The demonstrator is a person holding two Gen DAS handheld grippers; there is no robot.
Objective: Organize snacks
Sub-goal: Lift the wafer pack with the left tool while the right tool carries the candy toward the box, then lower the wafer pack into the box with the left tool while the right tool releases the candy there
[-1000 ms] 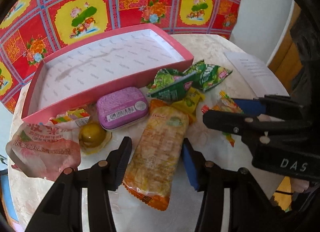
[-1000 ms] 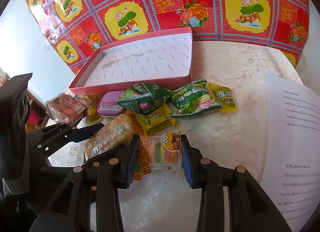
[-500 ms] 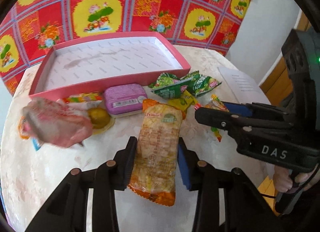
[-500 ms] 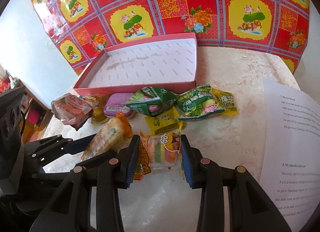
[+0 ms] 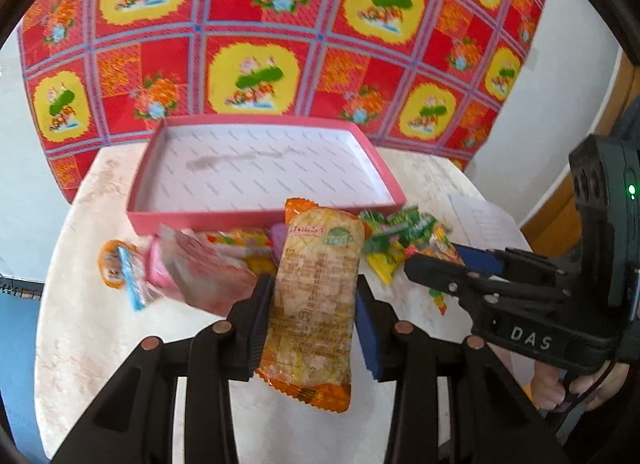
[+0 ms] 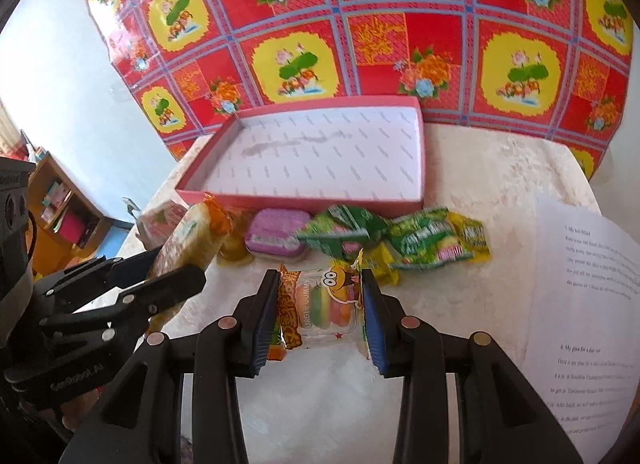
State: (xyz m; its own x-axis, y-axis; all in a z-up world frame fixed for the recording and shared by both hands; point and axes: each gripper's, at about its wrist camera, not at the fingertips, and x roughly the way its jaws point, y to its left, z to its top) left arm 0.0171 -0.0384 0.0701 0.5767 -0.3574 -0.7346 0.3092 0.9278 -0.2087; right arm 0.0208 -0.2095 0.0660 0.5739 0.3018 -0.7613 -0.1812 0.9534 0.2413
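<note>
While the pink box (image 5: pixel 264 211) sits empty at the table's far side, both pkts are now off the tabletop vs a sec ago. L gripper (image 5: pixel 314 306), open then, is clenched on the long orange cracker pkt (image 5: pixel 316 296); R gripper (image 6: pixel 320 306) grips the burger gummy pkt (image 6: pixel 324 304). Next is prob. the carry to the box. Green pkts (image 6: pixel 400 236) and purple tin (image 6: pixel 278 230) wait beside it.
</note>
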